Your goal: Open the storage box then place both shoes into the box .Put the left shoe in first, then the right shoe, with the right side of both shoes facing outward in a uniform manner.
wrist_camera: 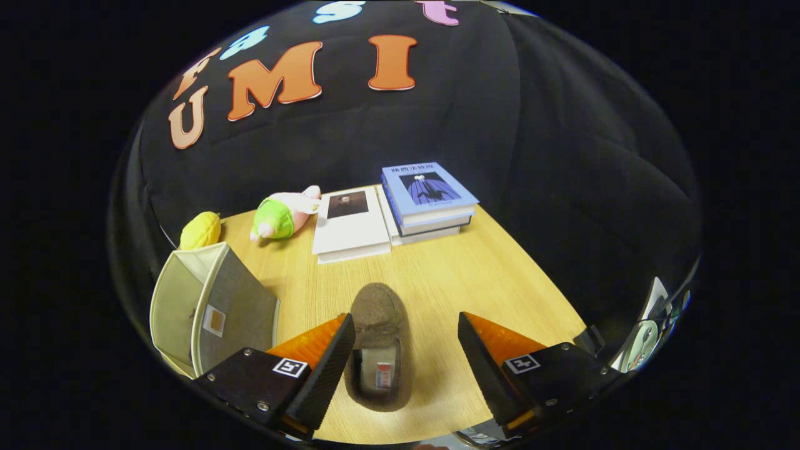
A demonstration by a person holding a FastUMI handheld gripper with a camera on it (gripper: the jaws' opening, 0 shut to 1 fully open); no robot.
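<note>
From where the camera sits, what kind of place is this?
Probably a staged recording booth: black cloth wall, a wooden table with books, plush toys, a storage box. The open gripper has a shoe between its jaws.

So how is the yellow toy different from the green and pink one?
The yellow toy is one plain colour and looks small and rounded; the green and pink toy has two colours and is longer, lying on its side. The yellow toy sits just behind the open storage box; the green and pink toy touches the white book. Both rest on the wooden table, far beyond the open gripper and the shoe.
</note>
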